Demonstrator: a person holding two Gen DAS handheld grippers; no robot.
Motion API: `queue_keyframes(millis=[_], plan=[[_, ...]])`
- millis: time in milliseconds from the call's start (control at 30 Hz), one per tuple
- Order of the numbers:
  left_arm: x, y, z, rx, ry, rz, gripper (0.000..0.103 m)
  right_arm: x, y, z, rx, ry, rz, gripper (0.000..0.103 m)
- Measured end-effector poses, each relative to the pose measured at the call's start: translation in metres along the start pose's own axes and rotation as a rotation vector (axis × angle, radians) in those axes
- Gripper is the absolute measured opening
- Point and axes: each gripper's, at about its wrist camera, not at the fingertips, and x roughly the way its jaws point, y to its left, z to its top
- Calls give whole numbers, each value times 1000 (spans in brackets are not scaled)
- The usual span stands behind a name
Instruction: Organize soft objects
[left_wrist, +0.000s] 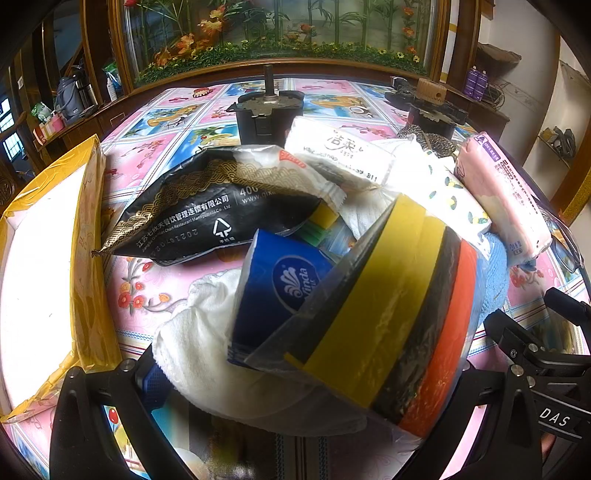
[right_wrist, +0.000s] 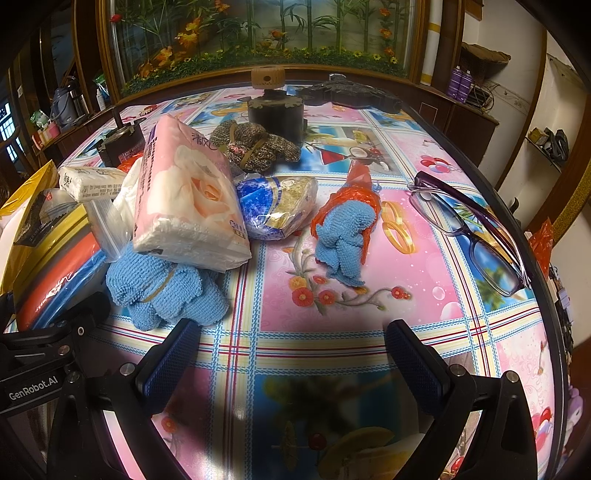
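My left gripper (left_wrist: 295, 413) is shut on a plastic-wrapped pack of yellow, black and orange sponges (left_wrist: 399, 314), which fills the space between its fingers. A white cloth (left_wrist: 195, 332) and a blue Vinda tissue pack (left_wrist: 280, 284) lie beside it. Beyond them lie a black food pouch (left_wrist: 207, 214), a white tissue pack (left_wrist: 332, 151) and a pink tissue pack (left_wrist: 506, 199). My right gripper (right_wrist: 291, 354) is open and empty above the tablecloth. Ahead of it lie a blue knit cloth (right_wrist: 166, 291), the pink tissue pack (right_wrist: 188, 195) and a blue cloth in orange plastic (right_wrist: 347, 229).
A yellow-taped box (left_wrist: 55, 258) stands at the left. Black motor-like blocks (left_wrist: 266, 118) (right_wrist: 277, 110) stand at the back. Purple glasses (right_wrist: 476, 229) lie at the right. A brown knit bundle (right_wrist: 255, 147) and a blue wrapped packet (right_wrist: 277, 206) lie mid-table.
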Motion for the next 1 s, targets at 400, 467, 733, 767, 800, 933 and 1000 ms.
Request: queue_keyframes(millis=[400, 467, 733, 767, 800, 933, 1000], plan=[[-8, 11, -7, 57, 91, -55, 103, -9, -10, -8, -52, 43, 107, 102], [-15, 15, -12, 44, 104, -127, 103, -16, -17, -12, -19, 51, 163, 102], [-56, 46, -37, 46, 65, -322, 103, -46, -23, -30, -30, 6, 268, 102], [-60, 47, -36, 49, 49, -326, 103, -50, -22, -31, -35, -7, 270, 102], [-64, 48, -32, 45, 25, -323, 103, -54, -22, -31, -39, -22, 268, 102], [-72, 30, -21, 103, -9, -317, 103, -70, -21, -30, -62, -75, 239, 102], [-79, 15, -17, 156, -44, -297, 103, -76, -23, -29, -59, -89, 248, 102]])
